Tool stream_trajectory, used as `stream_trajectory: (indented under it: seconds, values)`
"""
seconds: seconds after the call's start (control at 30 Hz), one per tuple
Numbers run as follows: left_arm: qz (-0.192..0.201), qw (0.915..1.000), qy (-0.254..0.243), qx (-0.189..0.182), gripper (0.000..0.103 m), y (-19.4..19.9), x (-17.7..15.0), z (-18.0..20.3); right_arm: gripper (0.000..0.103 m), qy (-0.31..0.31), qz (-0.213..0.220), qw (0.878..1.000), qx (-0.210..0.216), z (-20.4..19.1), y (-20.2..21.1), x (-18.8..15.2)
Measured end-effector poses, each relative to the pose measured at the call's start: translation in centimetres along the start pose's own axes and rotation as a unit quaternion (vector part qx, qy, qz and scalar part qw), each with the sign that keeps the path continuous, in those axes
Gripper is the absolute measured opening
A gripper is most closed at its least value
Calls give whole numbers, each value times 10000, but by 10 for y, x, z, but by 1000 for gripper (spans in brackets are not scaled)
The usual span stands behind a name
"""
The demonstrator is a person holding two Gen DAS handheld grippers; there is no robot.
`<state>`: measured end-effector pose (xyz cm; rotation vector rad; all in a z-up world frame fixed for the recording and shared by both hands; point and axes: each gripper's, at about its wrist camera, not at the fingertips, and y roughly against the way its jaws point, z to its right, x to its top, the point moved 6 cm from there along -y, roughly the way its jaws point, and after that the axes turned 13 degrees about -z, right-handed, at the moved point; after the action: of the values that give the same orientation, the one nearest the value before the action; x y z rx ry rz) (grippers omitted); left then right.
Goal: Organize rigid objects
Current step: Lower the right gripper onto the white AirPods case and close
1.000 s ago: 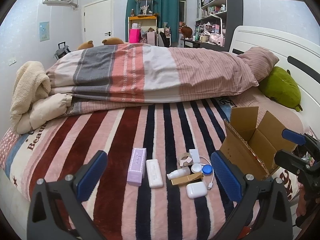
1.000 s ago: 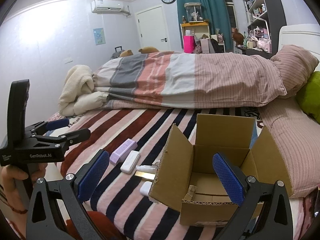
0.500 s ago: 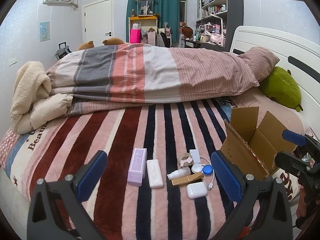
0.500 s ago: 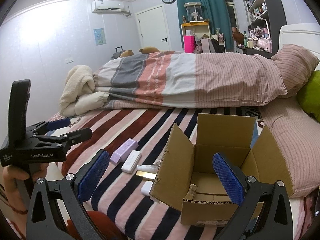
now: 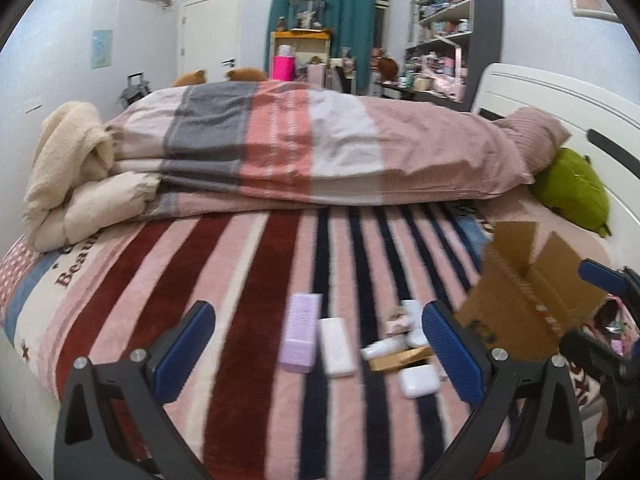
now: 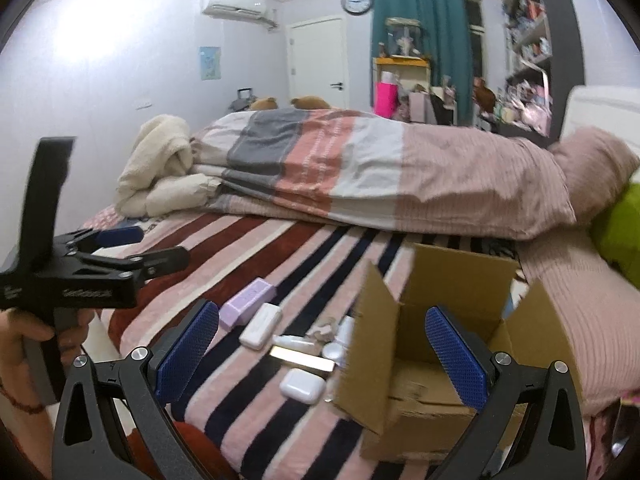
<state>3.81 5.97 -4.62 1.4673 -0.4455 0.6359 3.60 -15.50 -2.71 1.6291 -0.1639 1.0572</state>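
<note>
Several small items lie in a cluster on the striped bedspread: a purple box, a white case, a white tube, a gold bar and a white earbud case. An open cardboard box stands to their right. My left gripper is open above the bed's front edge, short of the items. My right gripper is open in front of the cardboard box. Neither holds anything.
A folded striped duvet runs across the bed behind the items, with a cream blanket at its left end. A green plush and a headboard are on the right. A hand holds the left gripper.
Both views have drifted a little nearer to the items and are now blurred by motion. Both grippers stay open and the items have not moved.
</note>
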Motion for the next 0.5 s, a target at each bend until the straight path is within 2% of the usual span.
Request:
stream_trajectory:
  seconds: [0.07, 0.13, 0.23, 0.27, 0.3, 0.33, 0.37, 0.5]
  values:
    - [-35, 9999, 128, 47, 103, -7, -5, -20, 98, 274, -24, 9996, -8, -20, -10, 3]
    - [-97, 9997, 210, 92, 103, -15, -12, -35, 79, 381, -83, 9991, 135, -37, -23, 4]
    - [-248, 9992, 274, 116, 103, -31, -26, -54, 62, 601, -418, 9966, 379, -60, -58, -7]
    - [-317, 9990, 283, 116, 103, -36, -30, -58, 59, 647, -728, 9940, 496, -66, -73, -18]
    - [-361, 9989, 283, 117, 103, -40, -33, -60, 58, 753, -664, 9938, 484, -71, -84, -19]
    - [-418, 9987, 279, 111, 103, -45, -37, -62, 58, 755, -945, 9912, 533, -74, -99, -29]
    - [-451, 9986, 266, 97, 103, -48, -41, -63, 58, 723, -1278, 9880, 488, -73, -118, -40]
    - [-556, 9982, 205, -54, 103, -59, -52, -60, 58, 646, -2057, 9758, 351, -58, -163, -70]
